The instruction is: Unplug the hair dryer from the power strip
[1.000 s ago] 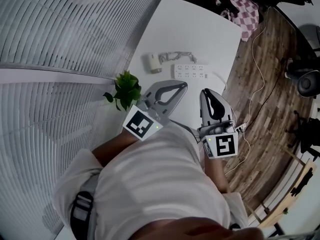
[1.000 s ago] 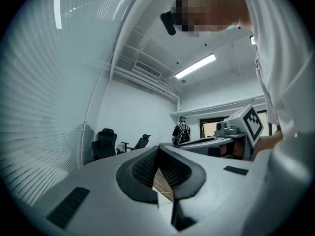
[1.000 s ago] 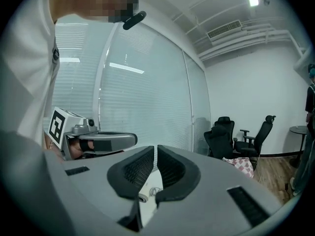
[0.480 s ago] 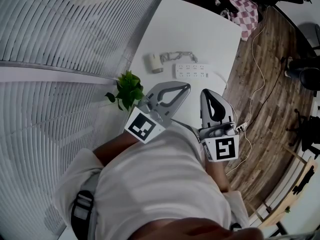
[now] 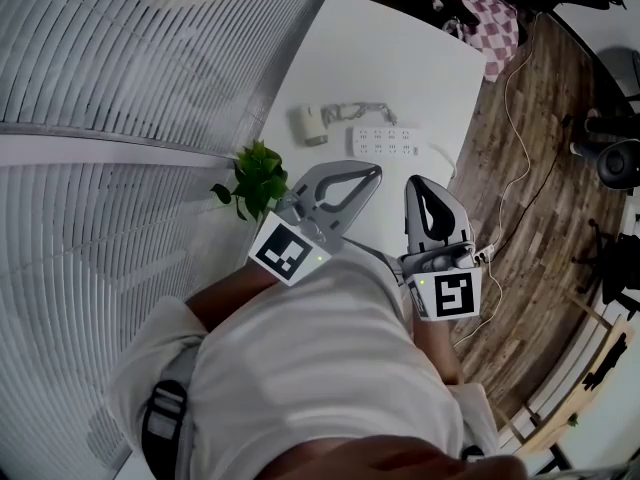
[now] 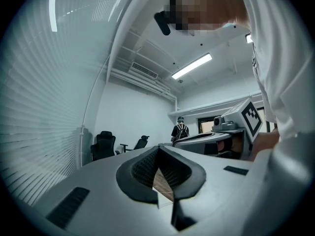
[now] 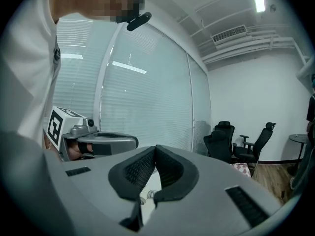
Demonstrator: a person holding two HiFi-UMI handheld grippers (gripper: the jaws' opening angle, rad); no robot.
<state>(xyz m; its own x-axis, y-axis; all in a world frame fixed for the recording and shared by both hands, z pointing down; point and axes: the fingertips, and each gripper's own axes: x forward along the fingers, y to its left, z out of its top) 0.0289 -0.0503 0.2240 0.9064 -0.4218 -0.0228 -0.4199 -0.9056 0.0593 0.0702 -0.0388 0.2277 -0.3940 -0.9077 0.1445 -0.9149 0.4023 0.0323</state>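
On the white counter [image 5: 400,58] beside window blinds [image 5: 150,58], power strip [image 5: 383,141] and hair dryer [image 5: 308,125] lie close; left gripper [image 5: 374,171] and right gripper [image 5: 415,182] fingers are together, empty

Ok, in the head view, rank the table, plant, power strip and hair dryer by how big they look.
1. Table
2. Plant, but it sits nearer the camera, so unsure against the next
3. power strip
4. Hair dryer

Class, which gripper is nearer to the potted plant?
Left. The left gripper sits beside the potted plant, on its right in the head view; the right gripper is farther right, beyond the left one.
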